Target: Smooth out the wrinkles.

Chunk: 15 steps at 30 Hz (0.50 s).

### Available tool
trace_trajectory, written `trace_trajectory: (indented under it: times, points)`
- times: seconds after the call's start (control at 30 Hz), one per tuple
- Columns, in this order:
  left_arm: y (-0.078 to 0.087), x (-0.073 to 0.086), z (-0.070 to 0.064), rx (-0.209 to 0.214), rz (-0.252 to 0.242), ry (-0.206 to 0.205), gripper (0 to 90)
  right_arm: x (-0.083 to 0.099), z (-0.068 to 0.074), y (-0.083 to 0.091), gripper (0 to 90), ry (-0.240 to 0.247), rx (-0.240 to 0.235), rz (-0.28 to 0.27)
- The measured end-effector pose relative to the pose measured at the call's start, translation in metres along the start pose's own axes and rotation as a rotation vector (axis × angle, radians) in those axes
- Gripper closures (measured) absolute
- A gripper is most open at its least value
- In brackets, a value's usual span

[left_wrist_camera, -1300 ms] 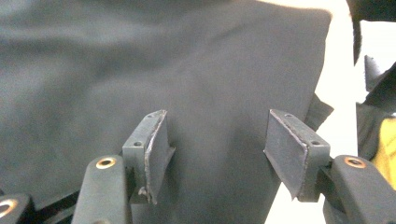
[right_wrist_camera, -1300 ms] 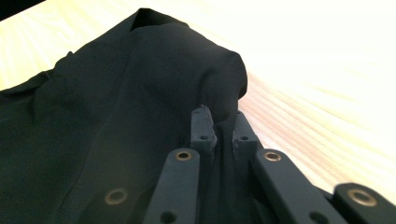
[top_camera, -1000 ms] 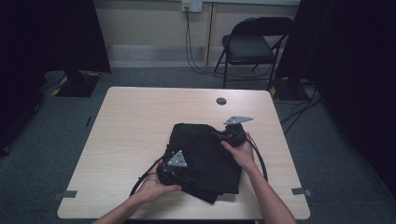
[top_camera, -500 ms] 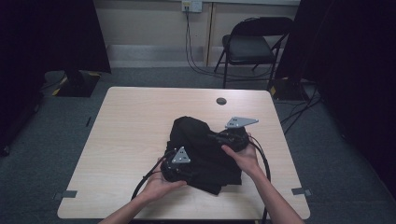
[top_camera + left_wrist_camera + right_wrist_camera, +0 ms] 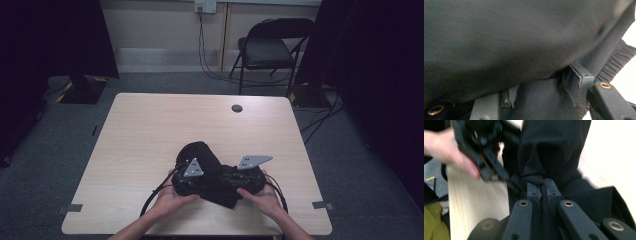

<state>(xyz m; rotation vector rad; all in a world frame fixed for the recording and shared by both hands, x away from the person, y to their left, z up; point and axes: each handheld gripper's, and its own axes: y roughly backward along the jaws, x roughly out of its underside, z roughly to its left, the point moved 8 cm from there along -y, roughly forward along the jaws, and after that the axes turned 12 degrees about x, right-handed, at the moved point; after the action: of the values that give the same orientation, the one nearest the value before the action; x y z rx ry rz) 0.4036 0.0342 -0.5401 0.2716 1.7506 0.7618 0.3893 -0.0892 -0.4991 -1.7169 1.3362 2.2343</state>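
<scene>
- black garment (image 5: 201,156) sits bunched on the near half of the table (image 5: 150,130), just in front of me; both grippers are on it, close together
- right gripper (image 5: 543,192): jaws pressed together on a fold of the cloth; fabric rises from the pinch in a gathered column; in the high view it sits at the garment's right edge (image 5: 243,178)
- left gripper (image 5: 191,179): on the near left part of the garment; in its own view the jaws stand apart with dark cloth draped over and between them, ribbed hem (image 5: 616,60) at right; I cannot tell whether it has a grip or is just under the cloth
- left hand (image 5: 447,147) and its gripper show blurred at upper left of the right gripper view; cable (image 5: 152,199) loops off the near edge
</scene>
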Motion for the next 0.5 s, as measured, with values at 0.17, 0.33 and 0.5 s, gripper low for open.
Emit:
trace_trajectory:
  times: [0.17, 0.33, 0.5]
  points:
    - [0.004, 0.001, 0.000, 0.002, -0.002, -0.002, 47.0, 0.018, -0.001, -0.014, 84.9, 0.031, 0.045, 0.063]
    - [0.010, 0.000, 0.003, -0.018, -0.007, 0.005, 45.6, 0.022, -0.008, -0.024, 85.3, 0.038, 0.094, 0.070]
    - [0.024, -0.004, 0.004, -0.078, -0.003, -0.024, 52.2, 0.017, -0.020, -0.035, 85.4, 0.032, 0.116, 0.051]
